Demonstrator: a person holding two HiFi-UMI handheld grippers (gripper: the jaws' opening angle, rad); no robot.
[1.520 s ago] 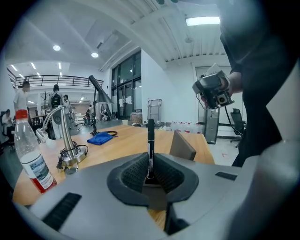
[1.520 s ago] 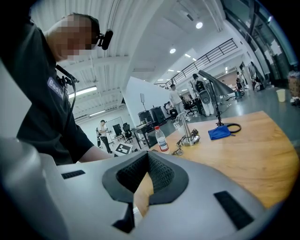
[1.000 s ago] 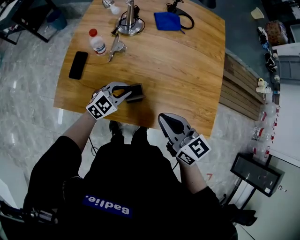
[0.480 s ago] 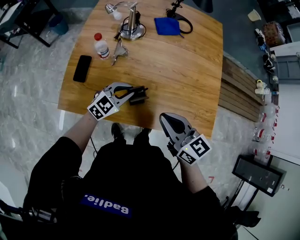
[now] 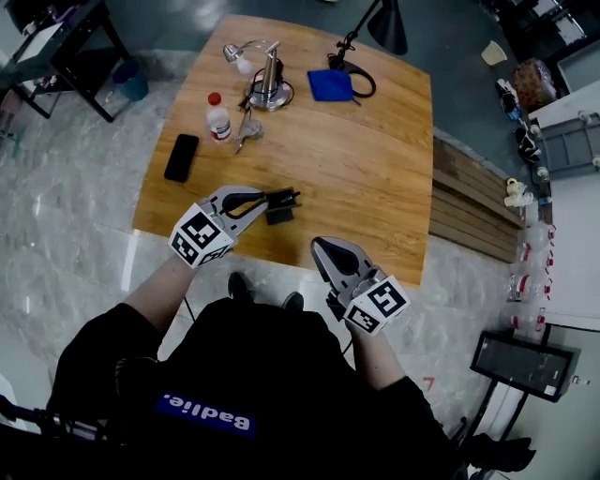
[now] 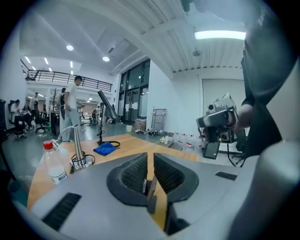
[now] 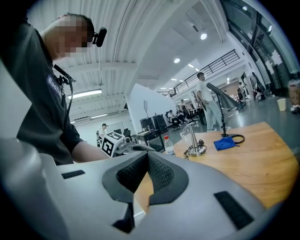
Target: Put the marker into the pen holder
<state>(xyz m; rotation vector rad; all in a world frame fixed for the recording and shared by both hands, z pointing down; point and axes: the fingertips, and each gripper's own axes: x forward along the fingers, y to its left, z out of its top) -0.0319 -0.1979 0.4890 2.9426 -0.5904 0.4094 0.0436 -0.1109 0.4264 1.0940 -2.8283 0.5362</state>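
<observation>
My left gripper (image 5: 265, 198) is shut on a black marker (image 5: 285, 195) that lies level, its end poking out to the right past the jaws. Just below that end, a small black pen holder (image 5: 278, 216) stands near the front edge of the wooden table (image 5: 375, 178). In the left gripper view the marker (image 6: 151, 187) shows as a thin dark strip pinched between the jaws. My right gripper (image 5: 330, 253) hangs off the table's front edge, shut with nothing in it. The right gripper view shows its pads (image 7: 159, 171) meeting over bare wood.
At the table's far side are a water bottle (image 5: 217, 117), a black phone (image 5: 181, 157), a metal lamp base with cable (image 5: 269, 89), a blue cloth (image 5: 329, 84) and a black lamp (image 5: 384, 23). Shelving and clutter stand to the right, and people walk in the background.
The marker's end now shows past the left jaws above the pen holder; a second ago it did not. The view has shifted. The right gripper has stayed put.
</observation>
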